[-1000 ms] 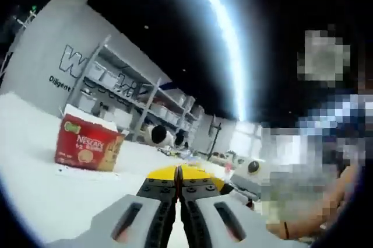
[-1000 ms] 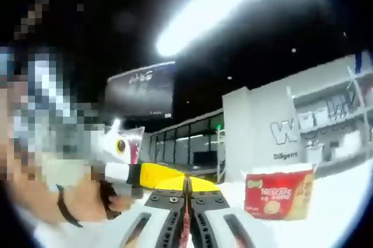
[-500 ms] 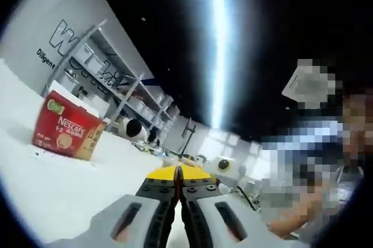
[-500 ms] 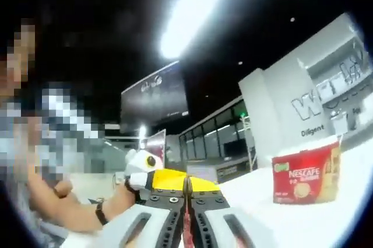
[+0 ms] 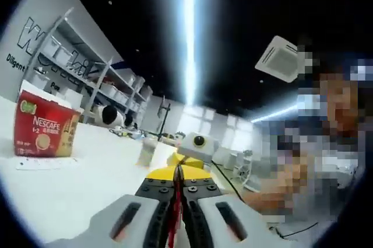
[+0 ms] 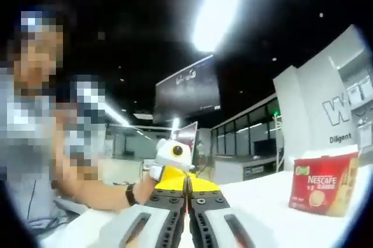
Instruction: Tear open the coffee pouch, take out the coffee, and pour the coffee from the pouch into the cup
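Large dark-ceilinged hall, bright strip lights overhead, grey wall with big lettering and metal shelving along it.

Left gripper view: a white worktop point(image 5: 76, 189) runs out ahead. Red Nescafe box point(image 5: 44, 132) stands upright on the worktop, far to the left of the left gripper point(image 5: 176, 185). The left gripper's fingers are pressed together on the yellow coffee pouch point(image 5: 175, 172), whose edge pokes out past the tips. A thin red strip shows in the seam between them. Beyond the pouch, the right gripper point(image 5: 189, 157) meets the same pouch from the far side. A small pale cup-like thing point(image 5: 147, 152), blurred, stands on the worktop between the box and the pouch.

Right gripper view: same worktop point(image 6: 274, 224), Nescafe box point(image 6: 323, 184) upright to the right of the right gripper point(image 6: 187, 192). The right gripper's fingers are clamped on the yellow pouch point(image 6: 175, 179). The left gripper point(image 6: 163, 169) holds the pouch's far end, a person's hand point(image 6: 137, 192) with a dark wristband behind it.
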Motion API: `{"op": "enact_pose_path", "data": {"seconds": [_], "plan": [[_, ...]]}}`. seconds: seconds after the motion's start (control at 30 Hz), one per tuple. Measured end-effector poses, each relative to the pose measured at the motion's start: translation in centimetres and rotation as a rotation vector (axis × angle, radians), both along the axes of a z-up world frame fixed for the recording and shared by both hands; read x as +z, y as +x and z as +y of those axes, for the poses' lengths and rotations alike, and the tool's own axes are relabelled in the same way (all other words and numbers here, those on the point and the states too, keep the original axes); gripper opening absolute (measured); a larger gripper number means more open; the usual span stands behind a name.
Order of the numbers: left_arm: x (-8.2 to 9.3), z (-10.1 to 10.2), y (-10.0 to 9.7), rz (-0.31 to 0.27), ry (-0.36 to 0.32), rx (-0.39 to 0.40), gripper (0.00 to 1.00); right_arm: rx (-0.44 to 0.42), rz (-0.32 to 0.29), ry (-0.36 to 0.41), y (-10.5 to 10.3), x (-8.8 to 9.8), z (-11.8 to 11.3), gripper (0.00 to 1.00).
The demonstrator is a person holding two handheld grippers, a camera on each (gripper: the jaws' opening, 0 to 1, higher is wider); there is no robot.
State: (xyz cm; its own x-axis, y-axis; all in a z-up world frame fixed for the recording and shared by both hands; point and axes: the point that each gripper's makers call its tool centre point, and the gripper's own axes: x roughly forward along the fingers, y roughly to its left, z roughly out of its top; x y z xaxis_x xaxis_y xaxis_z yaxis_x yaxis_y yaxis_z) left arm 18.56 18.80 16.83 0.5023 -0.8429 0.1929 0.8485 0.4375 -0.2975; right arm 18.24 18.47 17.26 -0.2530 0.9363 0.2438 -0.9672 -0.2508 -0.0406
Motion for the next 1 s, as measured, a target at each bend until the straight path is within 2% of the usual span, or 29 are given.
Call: {"op": "enact_pose_path", "data": {"seconds": [0.2, 0.47, 0.63, 0.87, 1.0], "plan": [[0.0, -0.3, -0.5, -0.014, 0.033, -0.012, 0.04, 0.038, 0.002, -0.006, -0.6, 0.0, -0.2, 0.01], [-0.2, -1.0, -1.4, -0.024, 0.059, -0.066, 0.04, 0.097, 0.006, -0.027, -1.3, -0.1, -0.5, 0.01], [-0.1, -0.8, -1.4, -0.035, 0.079, -0.049, 0.03, 0.100, 0.003, -0.025, -1.2, -0.1, -0.4, 0.01], [1.1, -1.1, -2.2, -0.041, -0.009, -0.109, 0.03, 0.176, 0.057, 0.048, -2.5, 1.2, -1.0, 0.02], [1.3, -1.1, -2.3, -0.039, -0.023, -0.111, 0.03, 0.198, 0.076, 0.069, -2.5, 1.4, -0.9, 0.02]]}}
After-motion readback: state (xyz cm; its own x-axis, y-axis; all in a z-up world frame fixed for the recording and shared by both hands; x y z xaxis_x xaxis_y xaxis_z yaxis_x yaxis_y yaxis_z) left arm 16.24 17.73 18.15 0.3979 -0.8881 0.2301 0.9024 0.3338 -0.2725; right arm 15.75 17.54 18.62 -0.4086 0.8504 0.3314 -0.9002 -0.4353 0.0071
